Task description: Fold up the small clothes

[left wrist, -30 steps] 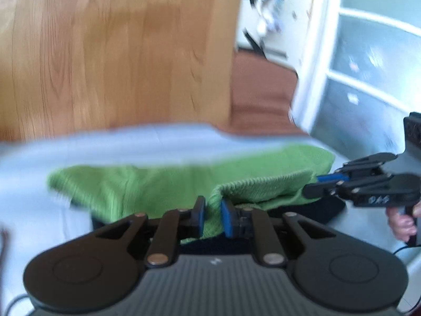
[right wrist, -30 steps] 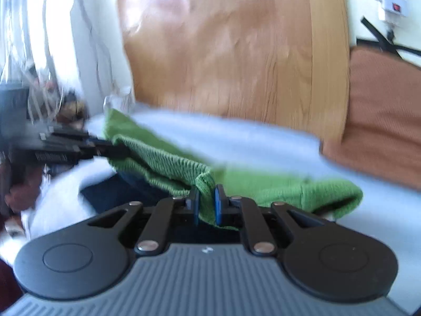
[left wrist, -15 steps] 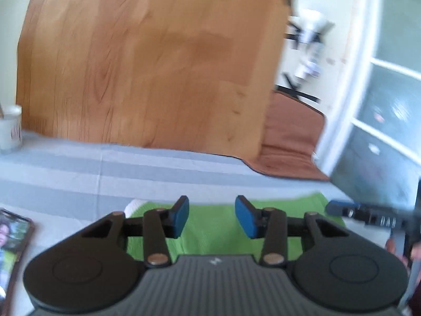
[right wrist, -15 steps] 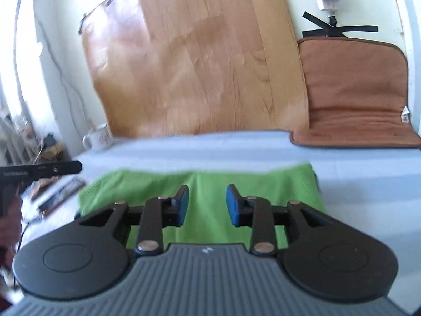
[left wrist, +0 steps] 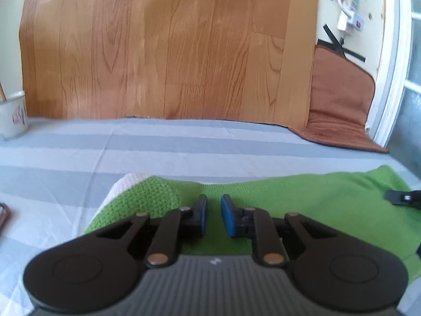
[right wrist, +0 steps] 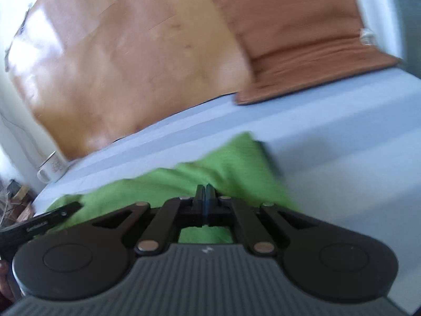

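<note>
A green knitted garment (left wrist: 302,197) lies folded flat on the grey striped cloth; a white knitted edge (left wrist: 123,184) shows at its left end. My left gripper (left wrist: 213,208) hovers over its near left part, jaws a small gap apart, nothing between them. In the right wrist view the same garment (right wrist: 223,166) lies ahead, blurred. My right gripper (right wrist: 205,192) is above its near edge with the jaws pressed together; no cloth shows between them. The tip of the right gripper shows in the left wrist view (left wrist: 402,197), and the left one in the right wrist view (right wrist: 44,221).
A wood-grain board (left wrist: 163,47) leans at the back. A brown cushion (left wrist: 339,100) stands to its right. A white mug (left wrist: 13,115) sits at the far left, also in the right wrist view (right wrist: 52,168). A dark flat object (left wrist: 4,210) lies at the left edge.
Both grippers let go of the garment after laying it over, then backed off. Since half a second ago the left jaws narrowed and the right jaws shut; the right view tilted.
</note>
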